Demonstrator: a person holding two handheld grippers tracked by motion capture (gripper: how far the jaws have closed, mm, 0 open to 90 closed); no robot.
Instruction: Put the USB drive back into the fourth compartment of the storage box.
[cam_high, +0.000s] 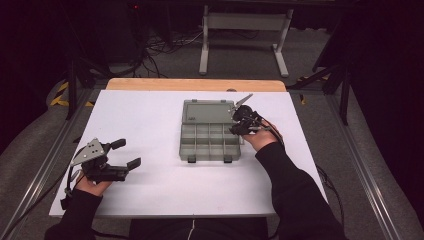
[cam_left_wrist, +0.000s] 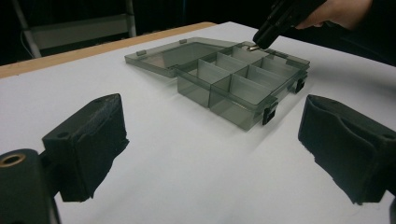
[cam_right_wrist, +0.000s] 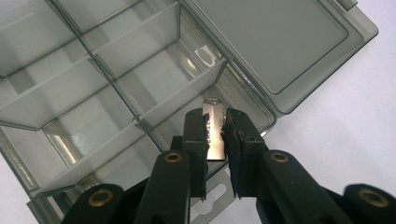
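— Starting from the left: our left gripper rested on the white table, jaws spread wide with nothing between them, well apart from the box. Should it have done more?

— We judged it could have helped. The grey compartment box sat loose near the middle of the table, lid folded flat behind it, and a nudge from the other side could have slid it. Bracing its near wall would have kept it put.

— And to the right?

— Our right gripper was clamped on a thin metal blade, holding it on edge with the tip aimed down at the box's back right compartment, beside the hinge. The tip hovered just at the rim there.

— How did we think the drop should go?

— Lower until the tip cleared the dividers, keep the blade parallel to them so it could not bridge two cells, and only then loosen the pads. Releasing from high up risked it bouncing off the thin walls.

— Any writing to read?

— Faint stamped marks ran along the blade between the pads, too small and glare-washed for us to make out. We saw no brand or label on the box or lid.
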